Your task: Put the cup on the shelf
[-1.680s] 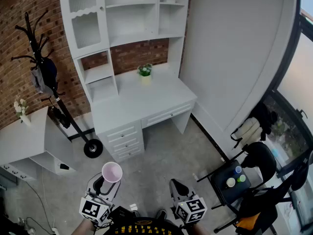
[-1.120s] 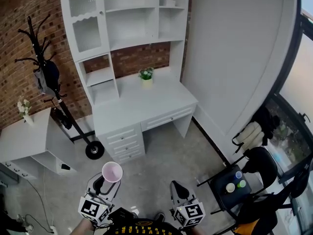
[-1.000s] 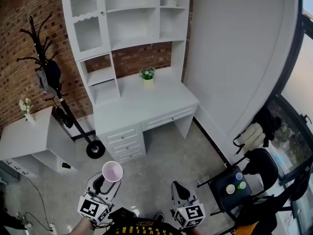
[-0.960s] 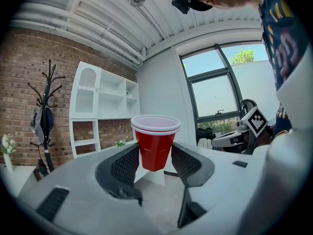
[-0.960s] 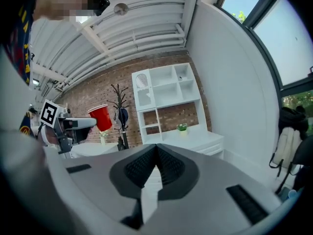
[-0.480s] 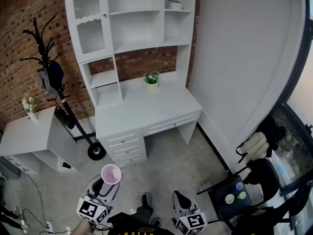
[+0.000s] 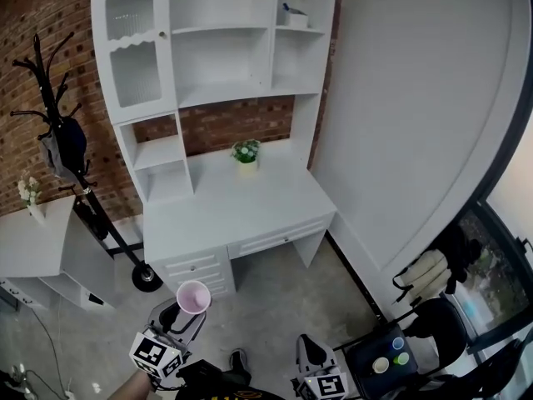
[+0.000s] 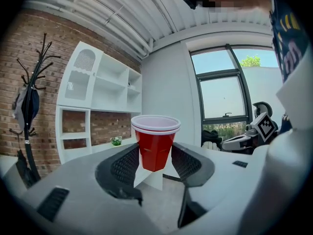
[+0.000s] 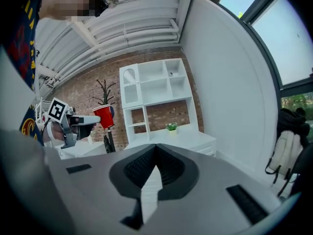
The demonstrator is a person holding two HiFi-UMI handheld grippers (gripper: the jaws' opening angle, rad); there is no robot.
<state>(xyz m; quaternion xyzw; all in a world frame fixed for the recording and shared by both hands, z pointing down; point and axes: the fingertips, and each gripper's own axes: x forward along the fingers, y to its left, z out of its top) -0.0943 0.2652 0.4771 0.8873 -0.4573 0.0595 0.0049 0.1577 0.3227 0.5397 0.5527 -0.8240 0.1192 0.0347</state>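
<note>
The red cup [image 7: 192, 297] stands upright between the two jaws of the left gripper [image 8: 155, 156], and the jaws squeeze its lower half from both sides. Its mouth faces up, with a white rim, and it looks empty from above. The cup is in the air over the grey floor [image 7: 283, 307], in front of the white desk [image 7: 225, 215] and well apart from the shelf [image 7: 225, 57] that stands on top of the desk.

The right gripper [image 9: 155, 151] has its jaws pressed together with nothing in them. It is low and to the right of the cup.

Most boxes of the shelf look bare. One high box on the right holds a small white tub [image 7: 293, 17]. On the desk, near the back, sits a little pot with a green plant [image 7: 246, 152].

Behind the desk is a brick wall [image 7: 33, 23]. A black coat stand [image 7: 50, 140] is to the left, beside a low white cabinet [image 7: 33, 248] with a small bunch of flowers [image 7: 29, 194] on top. On the right is a plain white wall [image 7: 416, 98], and near it a black chair [image 7: 371, 377] with three little round things on the seat.
</note>
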